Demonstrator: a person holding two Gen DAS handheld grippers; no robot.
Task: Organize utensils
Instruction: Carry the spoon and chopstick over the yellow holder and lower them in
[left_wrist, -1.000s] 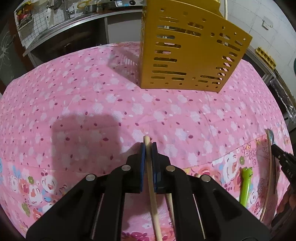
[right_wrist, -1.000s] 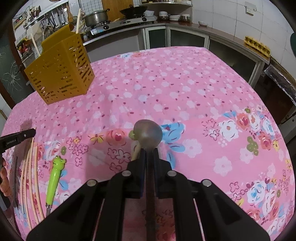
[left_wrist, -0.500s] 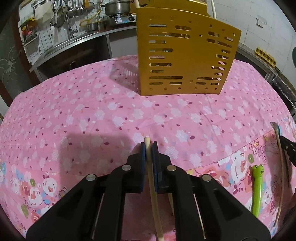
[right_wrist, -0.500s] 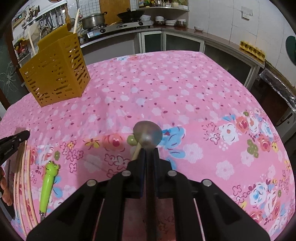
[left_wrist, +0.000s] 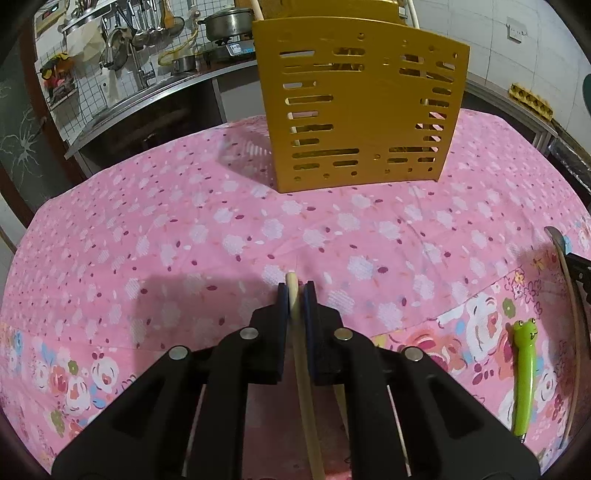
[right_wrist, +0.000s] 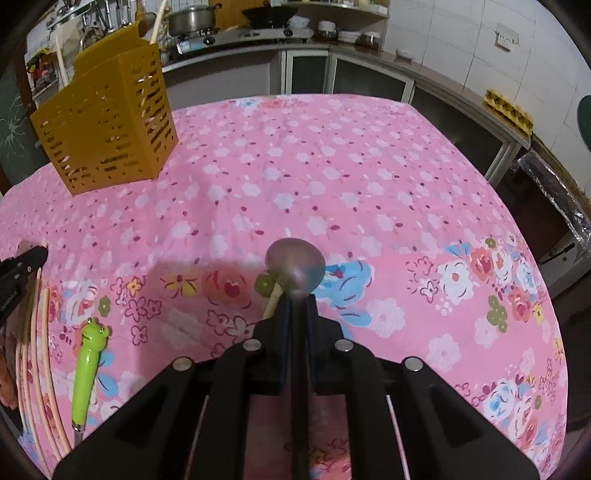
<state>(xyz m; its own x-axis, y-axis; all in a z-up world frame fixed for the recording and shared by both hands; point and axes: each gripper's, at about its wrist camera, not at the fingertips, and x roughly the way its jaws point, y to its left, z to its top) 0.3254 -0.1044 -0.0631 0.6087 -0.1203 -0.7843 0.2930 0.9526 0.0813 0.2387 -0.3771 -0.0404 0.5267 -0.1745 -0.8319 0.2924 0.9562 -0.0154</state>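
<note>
Partly done: some sticks already upright in caddy (left_wrist: 362, 122). Left gripper (left_wrist: 295, 291) clamped on chopstick (left_wrist: 300, 339), right gripper (right_wrist: 295, 302) clamped on spoon (right_wrist: 294, 264), both above bench (right_wrist: 332, 177). Frog knife (right_wrist: 86, 369), more chopsticks (right_wrist: 37, 369) left lying.

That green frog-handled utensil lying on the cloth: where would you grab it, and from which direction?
Grip the green frog-handled utensil around the middle of its straight handle, below the frog head, coming down from above with the fingers either side. It lies flat on the pink tablecloth, and its bare sides look free. Its metal end is barely in view.
</note>
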